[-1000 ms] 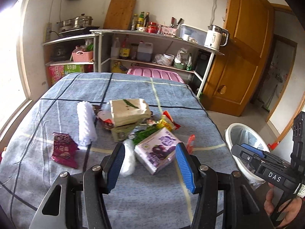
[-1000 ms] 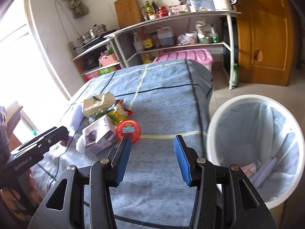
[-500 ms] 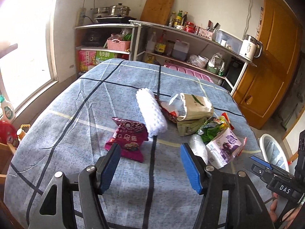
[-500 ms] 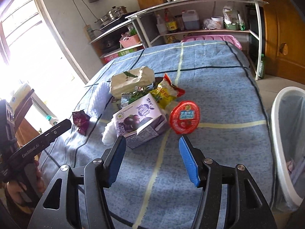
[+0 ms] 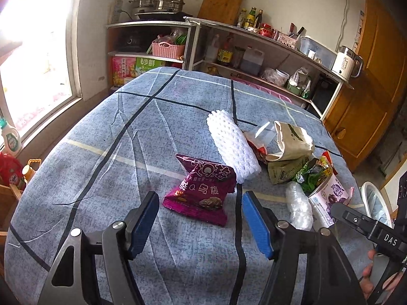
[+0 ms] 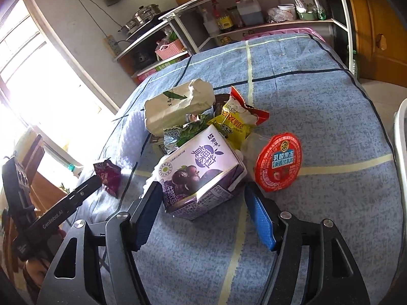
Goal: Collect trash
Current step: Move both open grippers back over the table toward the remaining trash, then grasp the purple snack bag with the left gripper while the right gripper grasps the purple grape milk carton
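Note:
A magenta snack packet (image 5: 201, 190) lies on the blue checked tablecloth (image 5: 127, 152), just ahead of my left gripper (image 5: 199, 198). Its jaws are opening, and the packet's near edge lies between the tips, untouched. My right gripper (image 6: 203, 193) hovers at a purple milk carton (image 6: 201, 172); its jaws are also opening, the carton's near corner between them, pads not pressing. A red-lidded jelly cup (image 6: 278, 162) lies right of the carton. Behind are a yellow wrapper (image 6: 236, 124), a beige paper bag (image 6: 178, 104) and a white foam net (image 5: 232, 145).
A white lined bin (image 5: 376, 203) stands off the table's right edge, its rim (image 6: 400, 137) at the right border. Metal shelves (image 5: 254, 50) with bottles and a kettle stand behind. A window is at left. A hand (image 5: 371, 279) holds the right tool.
Both grippers moved left and lower toward the trash pile and widened. The left one swung from the carton to the magenta packet. The right one came from the bin side up to the carton.

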The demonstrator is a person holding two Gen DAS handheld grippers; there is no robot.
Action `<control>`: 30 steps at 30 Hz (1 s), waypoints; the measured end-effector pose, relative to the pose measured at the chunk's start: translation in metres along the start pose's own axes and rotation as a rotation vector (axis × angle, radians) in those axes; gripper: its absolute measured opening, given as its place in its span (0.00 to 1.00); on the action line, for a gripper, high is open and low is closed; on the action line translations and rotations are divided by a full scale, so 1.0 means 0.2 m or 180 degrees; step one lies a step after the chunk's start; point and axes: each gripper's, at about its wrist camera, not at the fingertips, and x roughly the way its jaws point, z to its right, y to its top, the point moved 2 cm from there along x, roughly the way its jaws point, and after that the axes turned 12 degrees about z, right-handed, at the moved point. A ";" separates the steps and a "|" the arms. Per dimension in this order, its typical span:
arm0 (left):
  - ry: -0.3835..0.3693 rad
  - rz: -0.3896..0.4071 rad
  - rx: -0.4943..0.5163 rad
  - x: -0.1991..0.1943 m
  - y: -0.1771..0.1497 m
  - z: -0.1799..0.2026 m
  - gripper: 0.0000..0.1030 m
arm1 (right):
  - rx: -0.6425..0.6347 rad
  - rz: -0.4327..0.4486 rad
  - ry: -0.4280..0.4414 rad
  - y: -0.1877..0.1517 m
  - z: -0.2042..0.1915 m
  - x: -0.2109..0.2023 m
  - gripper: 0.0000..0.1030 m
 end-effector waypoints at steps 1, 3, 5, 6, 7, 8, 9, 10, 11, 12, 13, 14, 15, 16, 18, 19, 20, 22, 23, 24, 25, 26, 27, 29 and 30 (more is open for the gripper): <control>-0.0022 -0.0001 -0.0019 0.01 0.00 0.00 0.66 | 0.0036 -0.0009 0.0006 0.01 0.00 0.01 0.68; -0.0061 -0.0014 -0.0042 0.02 0.00 0.00 0.66 | 0.0105 -0.0042 0.0019 0.02 0.01 0.03 0.69; -0.0040 -0.0020 -0.0052 0.04 0.01 -0.01 0.66 | 0.0189 -0.0059 0.0019 0.03 0.01 0.06 0.69; -0.0047 -0.0027 -0.0060 0.04 0.01 -0.01 0.66 | 0.0213 -0.0048 0.0007 0.03 0.01 0.07 0.69; -0.0050 -0.0033 -0.0070 0.05 0.01 -0.01 0.66 | 0.0227 -0.0039 -0.0017 0.04 0.00 0.08 0.69; -0.0056 -0.0029 -0.0062 0.06 0.01 -0.01 0.66 | 0.0236 -0.0043 -0.0039 0.05 0.00 0.08 0.69; -0.0060 -0.0031 -0.0045 0.06 0.01 0.00 0.66 | 0.0247 -0.0044 -0.0059 0.05 -0.01 0.09 0.69; -0.0058 -0.0040 -0.0040 0.06 0.01 0.00 0.66 | 0.0249 -0.0045 -0.0071 0.06 -0.02 0.10 0.69; -0.0062 -0.0046 -0.0041 0.07 0.01 0.00 0.66 | 0.0252 -0.0054 -0.0082 0.06 -0.02 0.11 0.69; -0.0066 -0.0055 -0.0045 0.07 0.01 0.00 0.66 | 0.0278 -0.0058 -0.0088 0.06 -0.02 0.13 0.69; -0.0059 -0.0063 -0.0059 0.07 0.01 -0.01 0.66 | 0.0325 -0.0057 -0.0089 0.07 -0.02 0.13 0.69; -0.0055 -0.0063 -0.0068 0.07 0.00 -0.01 0.66 | 0.0430 -0.0064 -0.0089 0.07 0.00 0.14 0.69; -0.0059 -0.0065 -0.0070 0.08 0.00 -0.02 0.66 | 0.0520 -0.0049 -0.0086 0.07 0.01 0.14 0.69; -0.0060 -0.0079 -0.0074 0.08 0.00 -0.02 0.66 | 0.0577 -0.0023 -0.0114 0.08 0.02 0.13 0.69; -0.0035 -0.0114 -0.0066 0.10 -0.01 -0.02 0.66 | 0.0507 0.0006 -0.0223 0.09 0.00 0.14 0.69; -0.0033 -0.0134 -0.0067 0.11 -0.01 -0.02 0.66 | 0.0457 0.0015 -0.0217 0.09 -0.01 0.15 0.66; -0.0047 -0.0156 -0.0076 0.11 -0.02 -0.02 0.66 | 0.0414 0.0040 -0.0205 0.09 -0.03 0.14 0.64; -0.0085 -0.0186 -0.0080 0.12 -0.02 -0.01 0.66 | 0.0388 0.0126 -0.0201 0.10 -0.03 0.13 0.55; -0.0074 -0.0193 -0.0080 0.12 -0.03 -0.01 0.66 | 0.0390 0.0175 -0.0181 0.10 -0.04 0.12 0.52; -0.0066 -0.0196 -0.0072 0.13 -0.03 -0.01 0.66 | 0.0376 0.0201 -0.0151 0.11 -0.05 0.11 0.47; -0.0067 -0.0199 -0.0069 0.13 -0.03 -0.01 0.66 | 0.0342 0.0222 -0.0143 0.11 -0.06 0.11 0.46; -0.0072 -0.0205 -0.0080 0.14 -0.03 -0.01 0.66 | 0.0316 0.0231 -0.0143 0.11 -0.07 0.11 0.45; -0.0080 -0.0215 -0.0087 0.14 -0.03 -0.02 0.66 | 0.0296 0.0230 -0.0119 0.11 -0.08 0.11 0.44; -0.0090 -0.0211 -0.0110 0.14 -0.03 -0.02 0.66 | 0.0283 0.0246 -0.0043 0.11 -0.10 0.10 0.42; -0.0111 -0.0201 -0.0126 0.14 -0.03 -0.02 0.66 | 0.0259 0.0271 -0.0025 0.11 -0.10 0.10 0.41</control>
